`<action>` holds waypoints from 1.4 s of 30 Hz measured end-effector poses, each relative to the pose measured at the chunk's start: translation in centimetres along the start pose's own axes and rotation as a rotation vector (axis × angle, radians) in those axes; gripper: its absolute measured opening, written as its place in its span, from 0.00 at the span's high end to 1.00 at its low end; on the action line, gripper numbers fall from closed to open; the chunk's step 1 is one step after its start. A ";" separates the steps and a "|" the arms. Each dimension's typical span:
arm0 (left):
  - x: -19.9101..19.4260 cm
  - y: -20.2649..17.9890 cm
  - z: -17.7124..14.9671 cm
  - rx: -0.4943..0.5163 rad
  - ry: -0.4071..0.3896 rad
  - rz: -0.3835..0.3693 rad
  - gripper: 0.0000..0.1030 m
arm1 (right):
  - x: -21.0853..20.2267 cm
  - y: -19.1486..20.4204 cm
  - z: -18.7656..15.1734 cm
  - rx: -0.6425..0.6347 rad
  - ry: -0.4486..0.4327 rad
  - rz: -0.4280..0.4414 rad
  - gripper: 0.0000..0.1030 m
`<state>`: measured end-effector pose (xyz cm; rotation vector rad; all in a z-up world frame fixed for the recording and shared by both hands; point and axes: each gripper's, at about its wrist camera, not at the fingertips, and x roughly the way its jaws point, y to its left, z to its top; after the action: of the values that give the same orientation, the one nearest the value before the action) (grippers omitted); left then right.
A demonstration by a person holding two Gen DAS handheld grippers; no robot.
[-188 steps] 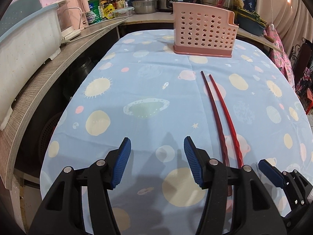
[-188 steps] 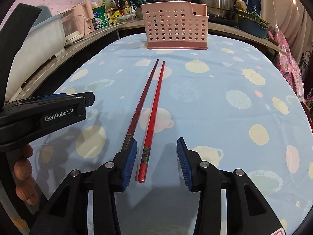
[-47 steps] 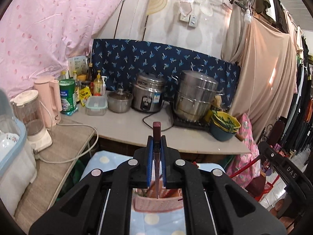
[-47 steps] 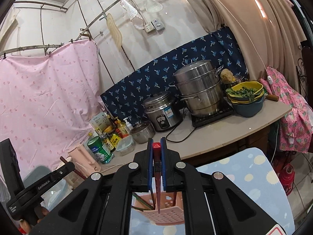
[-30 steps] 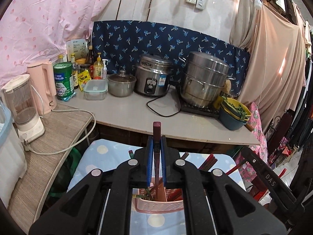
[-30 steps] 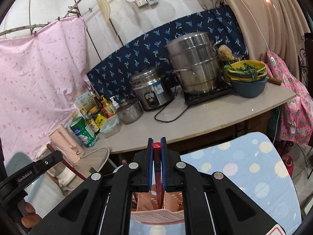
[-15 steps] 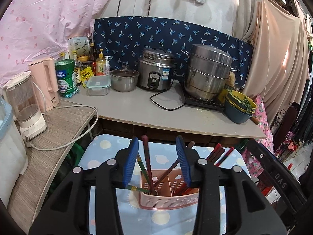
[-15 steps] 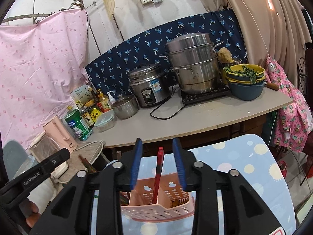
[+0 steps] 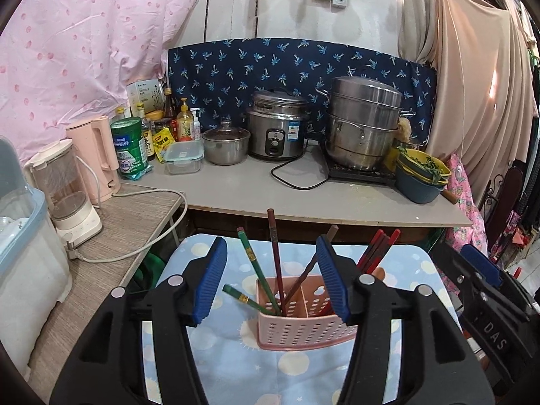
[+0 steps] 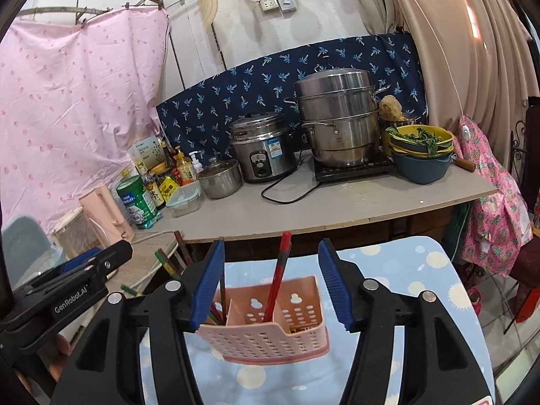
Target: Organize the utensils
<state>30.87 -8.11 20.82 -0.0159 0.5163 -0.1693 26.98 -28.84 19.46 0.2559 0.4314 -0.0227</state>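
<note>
A pink perforated utensil basket (image 9: 303, 330) stands on the blue patterned tablecloth (image 9: 236, 364). A dark red chopstick (image 9: 275, 256) stands upright in its left compartment among green and brown chopsticks. My left gripper (image 9: 271, 283) is open just above the basket and holds nothing. In the right wrist view the basket (image 10: 263, 337) holds a bright red chopstick (image 10: 278, 273) leaning in the right compartment. My right gripper (image 10: 271, 285) is open above it and empty. The right gripper also shows at the edge of the left wrist view (image 9: 486, 290).
Behind the table runs a counter (image 9: 303, 195) with a rice cooker (image 9: 276, 135), a steel steamer pot (image 9: 364, 125), bowls (image 9: 422, 175), bottles and a pink kettle (image 9: 98, 155). A side shelf (image 9: 101, 236) with a blender stands at the left.
Both grippers opened and let go of their chopsticks, which now stand in the basket. Both grippers have drawn back and up a little.
</note>
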 end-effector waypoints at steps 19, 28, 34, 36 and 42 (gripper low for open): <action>-4.4 -0.8 -8.0 0.072 0.077 0.037 0.23 | -6.3 0.4 -8.1 -0.083 0.121 -0.110 0.31; -5.6 -0.9 -11.7 0.083 0.129 0.037 0.18 | -8.4 -0.3 -11.6 -0.063 0.176 -0.133 0.29; -6.1 -0.7 -13.6 0.091 0.155 0.043 0.17 | -9.2 -0.4 -13.5 -0.076 0.193 -0.163 0.27; -6.1 -0.6 -14.2 0.092 0.164 0.044 0.16 | -9.4 -0.3 -14.1 -0.082 0.199 -0.170 0.26; -6.3 -0.5 -15.5 0.091 0.188 0.043 0.16 | -9.6 0.1 -15.1 -0.101 0.220 -0.181 0.24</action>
<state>17.78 -7.11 10.41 0.1004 0.6951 -0.1531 12.07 -25.28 10.26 0.1190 0.6721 -0.1506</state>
